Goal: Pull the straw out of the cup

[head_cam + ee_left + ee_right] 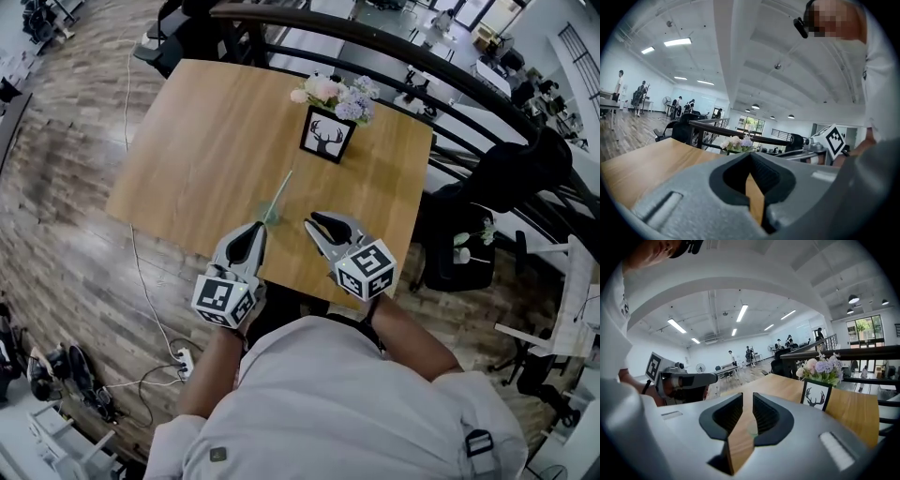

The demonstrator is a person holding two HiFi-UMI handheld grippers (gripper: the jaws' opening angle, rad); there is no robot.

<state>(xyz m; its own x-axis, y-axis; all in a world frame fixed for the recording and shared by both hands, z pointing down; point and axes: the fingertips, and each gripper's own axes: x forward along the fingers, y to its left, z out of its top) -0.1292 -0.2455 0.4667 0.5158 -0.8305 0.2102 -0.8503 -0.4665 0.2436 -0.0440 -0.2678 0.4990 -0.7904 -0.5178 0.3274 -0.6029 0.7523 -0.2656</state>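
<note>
Shirt [347, 403]: grey, mine, and it filled the whole bottom of the head view.
Left gripper [260, 226]: fingers were pinched together at the tips with nothing in them tbh, just a sliver of wood showing lower down.
Right gripper [316, 221]: fingers stood a narrow gap apart and weren't gripping anything. A faint pale blob showed through the gap, couldn't tell what it was.
Straw [282, 192]: pale green, just past my left fingertips and off to the left of my right ones, leaning away from me.
Cup [271, 218]: clear and barely visible at the straw's lower end, right by my left fingertips. Couldn't tell if they touched it.
Table [187, 159]: wooden, under both sets of fingers.
Deer picture [327, 135]: stood upright well beyond my right fingers, with flowers [335, 94] just behind it.
</note>
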